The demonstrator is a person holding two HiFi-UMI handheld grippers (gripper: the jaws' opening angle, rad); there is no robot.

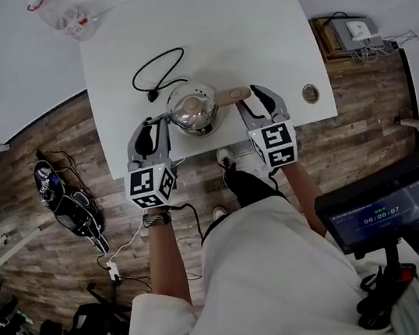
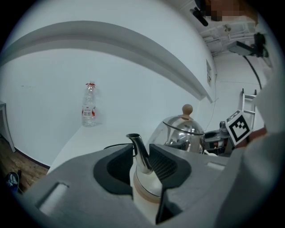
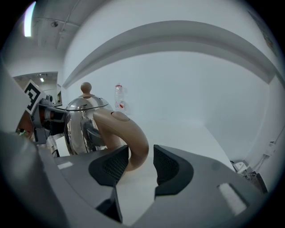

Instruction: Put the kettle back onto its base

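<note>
A rounded, mirror-polished steel kettle [image 1: 194, 108] with a small wooden knob on its lid stands near the front edge of the white rectangular counter [image 1: 250, 22], between the two claws. From above it hides whatever is beneath it, so I cannot tell whether its base lies under it.

The left claw [image 1: 153, 123] is at the kettle's spout side. In the left gripper view its jaws are apart, and the thin curved steel spout [image 2: 139, 153] rises in the gap of the left claw [image 2: 140, 150]. The spout is close to one pad, with a sliver of white showing beside the other. The kettle's body [image 2: 185, 131] bulges just beyond.

The right claw [image 1: 252, 97] is at the opposite side, by the tan looped handle [image 1: 231, 96]. In the right gripper view the jaws of the right claw [image 3: 140, 153] are also apart. The handle [image 3: 129, 133] curves down between them, against one pad and clear of the other. The shiny body [image 3: 82, 124] sits behind it.

A thin black looped cord [image 1: 159, 72] lies on the counter behind the kettle. A clear plastic bottle with a red label [image 1: 69, 19] stands well apart at the far corner
</note>
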